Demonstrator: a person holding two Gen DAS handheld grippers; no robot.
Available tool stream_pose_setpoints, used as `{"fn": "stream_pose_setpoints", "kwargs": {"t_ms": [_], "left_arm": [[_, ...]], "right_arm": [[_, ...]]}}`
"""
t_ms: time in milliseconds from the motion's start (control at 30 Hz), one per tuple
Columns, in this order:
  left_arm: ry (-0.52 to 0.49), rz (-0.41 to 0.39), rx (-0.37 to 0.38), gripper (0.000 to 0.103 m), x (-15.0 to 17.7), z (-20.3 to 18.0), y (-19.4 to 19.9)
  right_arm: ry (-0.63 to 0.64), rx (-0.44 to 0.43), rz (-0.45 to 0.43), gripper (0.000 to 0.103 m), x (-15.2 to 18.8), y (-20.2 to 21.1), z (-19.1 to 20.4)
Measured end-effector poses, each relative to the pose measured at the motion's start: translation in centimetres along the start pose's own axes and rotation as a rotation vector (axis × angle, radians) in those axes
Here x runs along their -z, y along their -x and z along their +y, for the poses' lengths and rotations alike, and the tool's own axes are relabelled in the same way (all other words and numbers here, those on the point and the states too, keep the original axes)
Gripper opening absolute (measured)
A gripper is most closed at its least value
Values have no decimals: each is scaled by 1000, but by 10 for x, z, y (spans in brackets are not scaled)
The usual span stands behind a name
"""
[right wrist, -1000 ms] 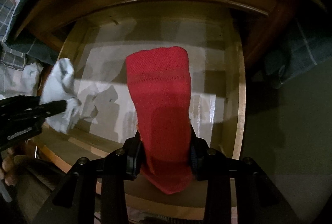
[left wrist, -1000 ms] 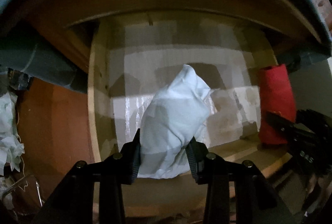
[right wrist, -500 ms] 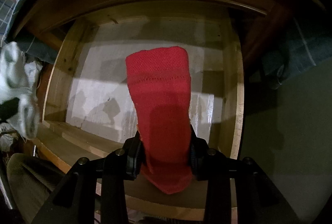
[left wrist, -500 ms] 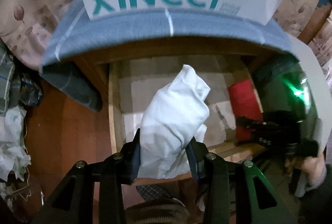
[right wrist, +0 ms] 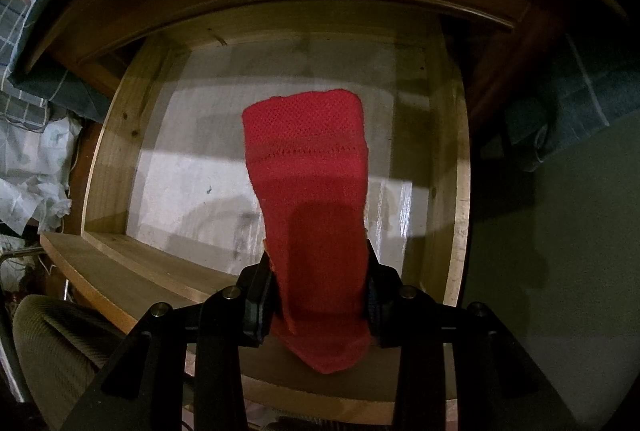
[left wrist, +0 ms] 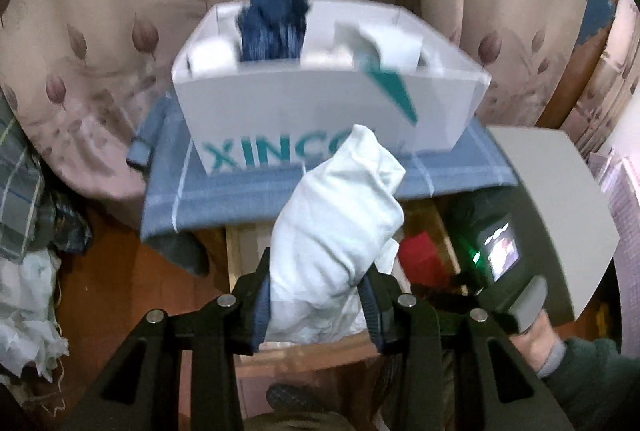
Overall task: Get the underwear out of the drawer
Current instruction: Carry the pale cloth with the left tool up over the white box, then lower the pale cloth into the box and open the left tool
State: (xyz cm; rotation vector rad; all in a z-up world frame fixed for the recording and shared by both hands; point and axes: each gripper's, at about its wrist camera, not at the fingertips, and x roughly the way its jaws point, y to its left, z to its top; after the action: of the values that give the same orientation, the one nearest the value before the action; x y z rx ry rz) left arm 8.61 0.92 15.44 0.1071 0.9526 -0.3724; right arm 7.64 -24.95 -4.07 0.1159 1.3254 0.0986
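Observation:
My left gripper (left wrist: 316, 305) is shut on a folded white underwear (left wrist: 336, 231), held high above the open wooden drawer (left wrist: 234, 255) and in front of a white box (left wrist: 320, 103). Over the same drawer (right wrist: 108, 167), my right gripper (right wrist: 318, 305) is shut on a folded red underwear (right wrist: 312, 199). Nothing else lies on the drawer's pale lined bottom (right wrist: 188, 191). In the left wrist view the red underwear (left wrist: 420, 263) and the right gripper's body with its small screen (left wrist: 500, 255) show at lower right, held by a person's hand (left wrist: 536, 339).
The white box with teal lettering stands on a blue checked cloth (left wrist: 224, 199) on the cabinet top and holds a dark blue garment (left wrist: 276, 23) and white items. A leaf-patterned curtain (left wrist: 100, 31) hangs behind. Crumpled white cloth (left wrist: 28, 311) lies at left.
My left gripper has risen out of the drawer with the white underwear and tilted up, so the box top and curtain now show. The right gripper with the red underwear has stayed put.

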Motion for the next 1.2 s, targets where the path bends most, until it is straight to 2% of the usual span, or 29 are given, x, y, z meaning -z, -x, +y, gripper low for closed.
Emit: {"fn": "stream_pose_setpoints", "kwargs": {"t_ms": [267, 400, 967, 1200], "left_arm": [[-21, -125, -28, 39, -54, -5, 40], [-29, -143, -35, 39, -77, -8, 41], [1, -157, -87, 39, -153, 3, -3], [50, -102, -85, 39, -167, 17, -46]], "right_arm": [[-3, -4, -1, 34, 2, 0, -2], [-3, -6, -1, 34, 2, 0, -2], [-10, -31, -1, 34, 3, 0, -6], [-15, -53, -3, 34, 3, 0, -6]]}}
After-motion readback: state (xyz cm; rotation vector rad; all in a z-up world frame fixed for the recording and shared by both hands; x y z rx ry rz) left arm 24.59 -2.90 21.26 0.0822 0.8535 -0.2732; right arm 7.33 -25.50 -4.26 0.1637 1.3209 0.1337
